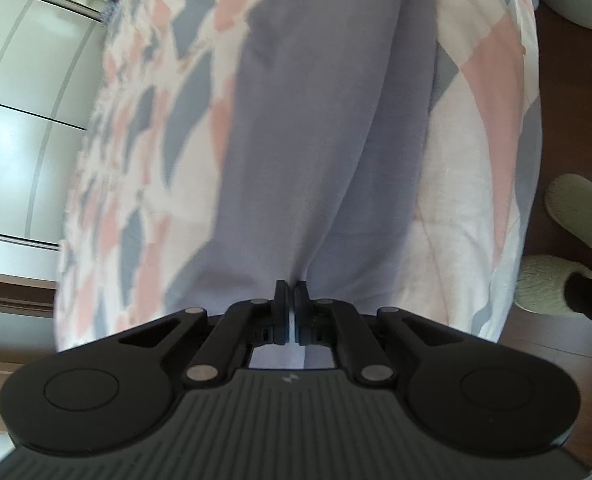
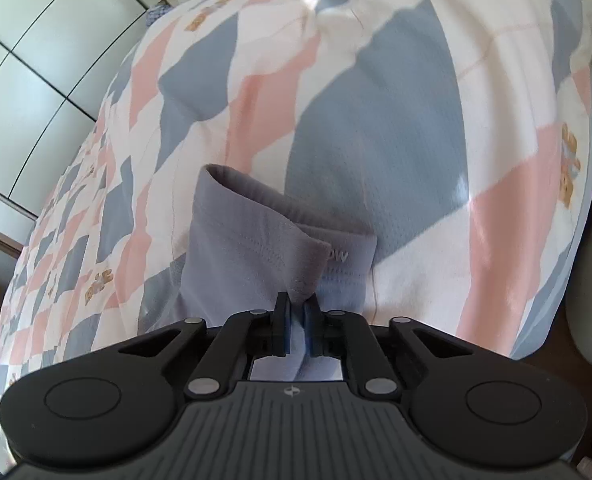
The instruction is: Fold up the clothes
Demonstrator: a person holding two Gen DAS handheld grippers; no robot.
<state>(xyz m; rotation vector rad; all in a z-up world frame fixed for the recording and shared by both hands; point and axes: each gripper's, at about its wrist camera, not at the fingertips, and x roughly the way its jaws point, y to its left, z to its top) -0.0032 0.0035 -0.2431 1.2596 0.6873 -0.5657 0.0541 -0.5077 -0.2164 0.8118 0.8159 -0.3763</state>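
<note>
A lavender garment (image 1: 307, 128) lies stretched out along a bed with a pink, grey and white checked cover (image 1: 144, 128). In the left wrist view my left gripper (image 1: 294, 292) is shut on the near edge of this lavender cloth, which shows pinched between the pads. In the right wrist view my right gripper (image 2: 297, 304) is shut on a hemmed end of the lavender garment (image 2: 256, 240), whose stitched hem folds over just beyond the fingertips. The rest of the garment is hidden below that gripper.
White wardrobe doors (image 1: 20, 120) stand left of the bed. A person's feet in fluffy slippers (image 1: 575, 208) rest on dark wood floor at the bed's right side. A pale rounded object (image 2: 591, 280) stands right of the bed.
</note>
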